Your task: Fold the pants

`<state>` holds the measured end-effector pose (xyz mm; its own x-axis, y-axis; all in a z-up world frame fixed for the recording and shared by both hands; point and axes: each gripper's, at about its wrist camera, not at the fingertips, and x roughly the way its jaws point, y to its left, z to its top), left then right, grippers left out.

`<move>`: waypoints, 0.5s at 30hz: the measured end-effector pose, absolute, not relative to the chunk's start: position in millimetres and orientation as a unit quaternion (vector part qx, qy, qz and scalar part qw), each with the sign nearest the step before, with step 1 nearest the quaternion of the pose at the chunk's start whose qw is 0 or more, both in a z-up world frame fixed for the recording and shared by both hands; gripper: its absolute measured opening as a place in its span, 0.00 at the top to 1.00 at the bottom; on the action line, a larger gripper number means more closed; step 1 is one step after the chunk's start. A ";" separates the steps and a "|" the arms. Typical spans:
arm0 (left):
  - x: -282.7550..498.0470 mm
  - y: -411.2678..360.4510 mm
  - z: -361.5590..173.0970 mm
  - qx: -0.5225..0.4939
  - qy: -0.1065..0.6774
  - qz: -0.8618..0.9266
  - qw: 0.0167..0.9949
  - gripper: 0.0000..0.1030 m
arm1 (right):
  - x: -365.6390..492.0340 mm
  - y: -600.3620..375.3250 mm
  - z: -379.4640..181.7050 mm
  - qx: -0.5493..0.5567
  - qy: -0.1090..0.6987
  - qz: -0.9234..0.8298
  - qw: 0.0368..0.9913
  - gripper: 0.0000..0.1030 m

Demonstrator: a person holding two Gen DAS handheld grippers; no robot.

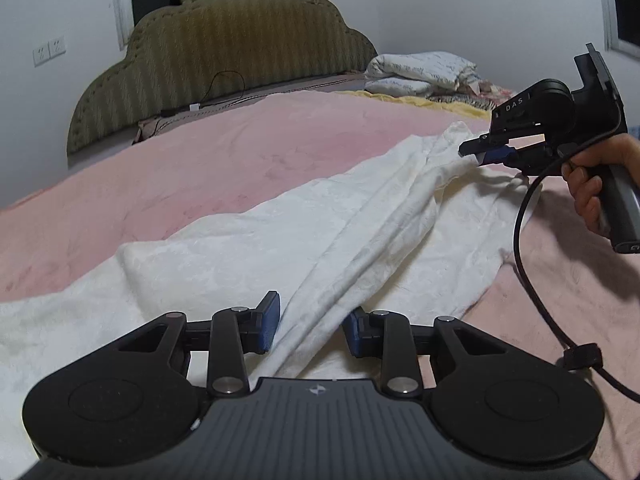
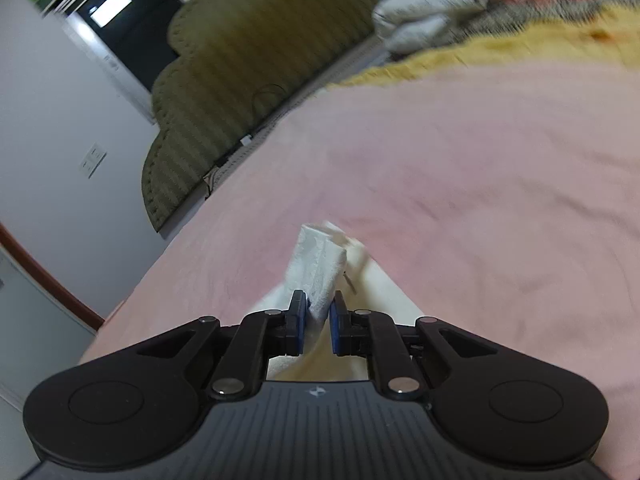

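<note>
Lying across the pink blanket point(image 1: 224, 168) on the bed, the white pants point(image 1: 280, 248) look soft, thin and light, so they will bend and sag wherever nothing holds them up. They are wrinkled and bunched into long folds, and they run from the near left side over to the far right. Cloth like this will not break, but I think it could slip out of a weak pinch, so the best places to grab are the thick edges and ends, where a few layers sit together. On the left, the left claw point(image 1: 310, 330) is low and close to the cloth, pointing along the bed toward the green headboard point(image 1: 224, 48). Its two blue pads point(image 1: 268, 326) are spread apart with a ridge of the pants running up between them, and they are not squeezing it, so this claw is released. Farther right, the right claw point(image 2: 318, 316) is lifted a little above the bed, and a hand point(image 1: 596, 184) holds its handle. Its pads are pressed in on one bunched end of the pants, so it is grasping the cloth, and that end sticks up past the tips. The cloth droops down from that pinch to the blanket. A black cable point(image 1: 528, 240) hangs from the right claw, just beside the pants.
</note>
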<state>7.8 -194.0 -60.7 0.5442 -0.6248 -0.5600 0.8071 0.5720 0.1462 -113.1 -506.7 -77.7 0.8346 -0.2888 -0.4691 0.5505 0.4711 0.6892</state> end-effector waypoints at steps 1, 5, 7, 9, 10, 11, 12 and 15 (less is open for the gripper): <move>5.3 -196.3 -61.3 0.204 0.225 -0.416 0.857 0.63 | -114.8 -510.4 -83.4 0.465 0.144 -0.242 0.840 0.86; 0.7 -202.6 -61.5 0.214 0.217 -0.405 0.862 0.75 | -111.0 -520.4 -93.9 0.501 0.125 -0.232 0.824 0.82; 2.5 -204.7 -61.2 0.211 0.221 -0.400 0.864 0.85 | -107.4 -529.0 -97.6 0.524 0.113 -0.227 0.813 0.80; 3.6 -204.4 -60.1 0.208 0.218 -0.393 0.869 0.88 | -105.7 -534.7 -98.9 0.537 0.098 -0.216 0.810 0.80; 3.0 -204.5 -57.5 0.206 0.216 -0.389 0.872 0.89 | -105.5 -534.3 -95.1 0.526 0.098 -0.226 0.814 0.83; 2.3 -202.8 -55.1 0.203 0.213 -0.387 0.874 0.90 | -108.0 -530.6 -88.6 0.506 0.097 -0.234 0.825 0.90; 0.6 -200.6 -52.5 0.201 0.208 -0.390 0.874 0.90 | -112.4 -525.7 -80.4 0.485 0.094 -0.238 0.837 0.90; -15.5 -196.8 -49.0 0.236 0.169 -0.407 0.866 0.90 | -135.4 -513.3 -59.3 0.422 0.100 -0.253 0.865 0.90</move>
